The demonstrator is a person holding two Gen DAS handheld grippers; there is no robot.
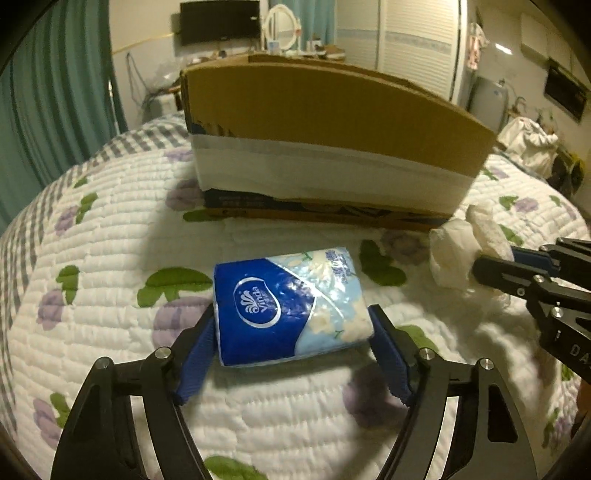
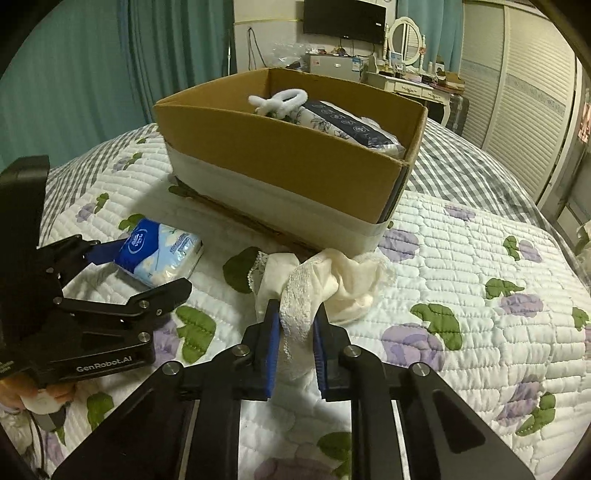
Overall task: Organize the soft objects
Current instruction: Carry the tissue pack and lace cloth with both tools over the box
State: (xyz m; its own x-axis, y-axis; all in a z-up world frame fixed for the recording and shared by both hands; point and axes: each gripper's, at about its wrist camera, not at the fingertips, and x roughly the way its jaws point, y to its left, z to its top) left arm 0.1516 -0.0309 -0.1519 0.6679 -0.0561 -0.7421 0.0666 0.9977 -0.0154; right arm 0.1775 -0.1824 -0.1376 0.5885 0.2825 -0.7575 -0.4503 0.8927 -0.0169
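A blue and white tissue pack lies on the quilted bed in front of a cardboard box. My left gripper is open with its blue pads on either side of the pack, not squeezing it. The pack also shows in the right wrist view. My right gripper is shut on a cream lace cloth that rests on the quilt by the box's front corner. The cloth and right gripper also show in the left wrist view. The box holds a white fluffy item and a navy patterned pack.
The floral quilt covers the bed all around. Teal curtains hang at the left. A dresser with a mirror and a wall TV stand behind the box. Clothes lie at the far right.
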